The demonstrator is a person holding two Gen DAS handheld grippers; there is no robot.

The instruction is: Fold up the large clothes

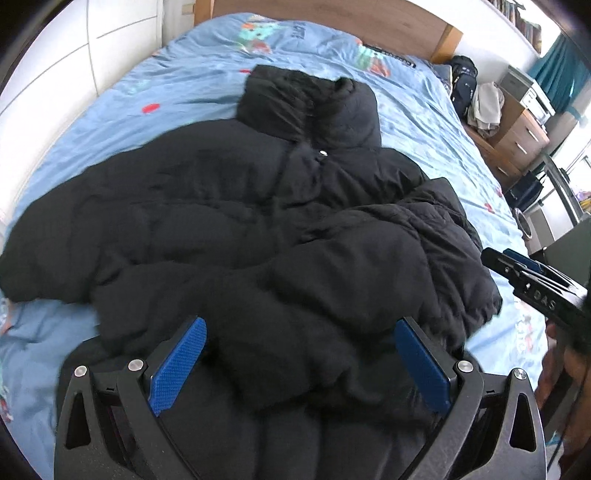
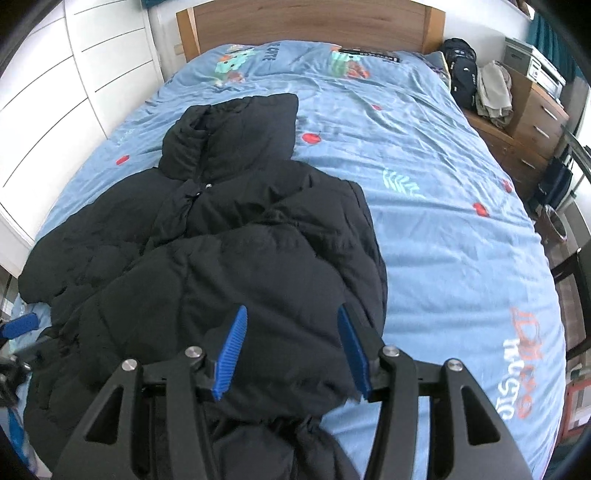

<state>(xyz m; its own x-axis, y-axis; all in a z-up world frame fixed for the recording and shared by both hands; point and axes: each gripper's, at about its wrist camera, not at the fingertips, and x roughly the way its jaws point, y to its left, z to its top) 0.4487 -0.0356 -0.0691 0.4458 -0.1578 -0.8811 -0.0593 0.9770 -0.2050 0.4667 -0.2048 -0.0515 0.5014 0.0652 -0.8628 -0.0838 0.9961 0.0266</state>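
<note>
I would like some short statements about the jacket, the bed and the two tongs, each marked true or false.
1. The jacket is black. True.
2. The bed sheet is plain white. False: it is light blue with printed pictures and red spots.
3. The left tongs are clamped shut on a sleeve. False: their blue pads stand wide apart, with jacket fabric between them but not pressed.
4. The jacket's hood points toward the wooden headboard. True.
5. The right tongs are open above the jacket's near edge. True.
6. The jacket hangs on a hanger. False: it lies spread on the bed.
</note>
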